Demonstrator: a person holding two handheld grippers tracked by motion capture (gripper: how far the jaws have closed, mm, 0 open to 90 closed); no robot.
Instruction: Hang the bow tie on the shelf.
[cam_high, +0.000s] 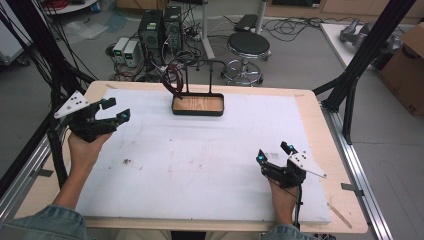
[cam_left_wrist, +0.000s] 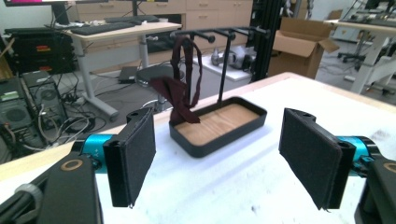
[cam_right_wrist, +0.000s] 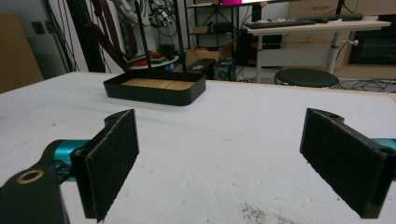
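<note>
Black padded jaws standing wide apart, nothing between. Beyond them, dark red strap (cam_left_wrist: 183, 88) draped over black rack (cam_left_wrist: 224, 56), lower end touching the black wooden-floored tray (cam_left_wrist: 219, 126) on white table cover (cam_left_wrist: 243, 182).

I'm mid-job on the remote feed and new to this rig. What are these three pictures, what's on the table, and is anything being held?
No robot arm here: a person holds a hand-held tool with two jaws in each hand. The high view looks down on the table: the left gripper is at the table's left edge, the right gripper near the front right. The other two views come from cameras riding on each gripper, looking along its black padded jaws. On the white mat stands a black tray with a wooden floor and a rack of pegs rising from it. A dark red strap hangs from the rack into the tray. Both pairs of jaws stand open with nothing between them.
</note>
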